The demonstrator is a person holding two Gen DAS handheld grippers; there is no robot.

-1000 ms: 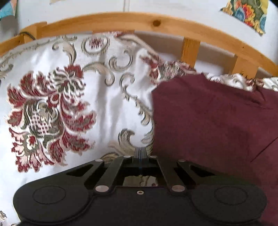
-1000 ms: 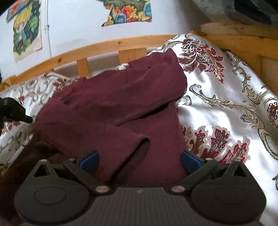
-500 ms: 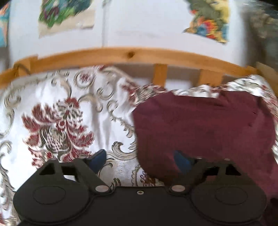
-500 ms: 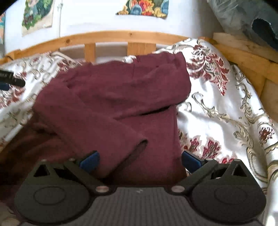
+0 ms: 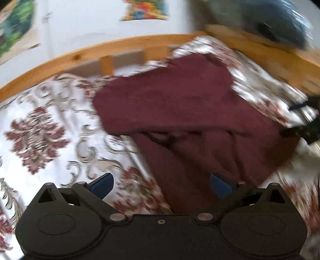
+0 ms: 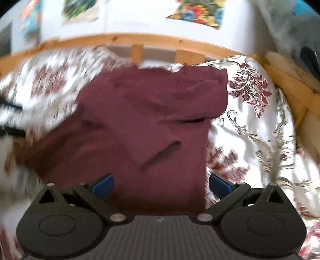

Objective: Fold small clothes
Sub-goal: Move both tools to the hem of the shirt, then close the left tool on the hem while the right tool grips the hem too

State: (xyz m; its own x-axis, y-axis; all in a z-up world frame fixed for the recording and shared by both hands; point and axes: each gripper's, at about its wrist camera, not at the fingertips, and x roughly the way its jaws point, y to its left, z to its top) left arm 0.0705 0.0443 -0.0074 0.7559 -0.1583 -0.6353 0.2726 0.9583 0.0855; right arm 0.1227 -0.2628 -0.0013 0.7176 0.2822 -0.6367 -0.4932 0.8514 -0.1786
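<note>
A maroon garment (image 5: pixel 186 112) lies partly folded on the floral bedspread (image 5: pixel 40 136); it also shows in the right wrist view (image 6: pixel 144 124). My left gripper (image 5: pixel 161 185) is open and empty, above the garment's near left edge. My right gripper (image 6: pixel 161 185) is open and empty, over the garment's near edge. Both views are motion-blurred. The right gripper's fingers (image 5: pixel 300 120) show at the right edge of the left wrist view, and the left gripper's fingers (image 6: pixel 12 118) at the left edge of the right wrist view.
A wooden bed rail (image 6: pixel 140 40) runs behind the bedspread (image 6: pixel 256 124), with a white wall and colourful pictures (image 6: pixel 200 14) above. A wooden side board (image 6: pixel 296 96) bounds the bed on the right. A grey-blue bundle (image 5: pixel 270 22) sits beyond it.
My left gripper opened from shut and pulled back and rightwards, so more of the garment is in view. My right gripper stayed open and drew back, too.
</note>
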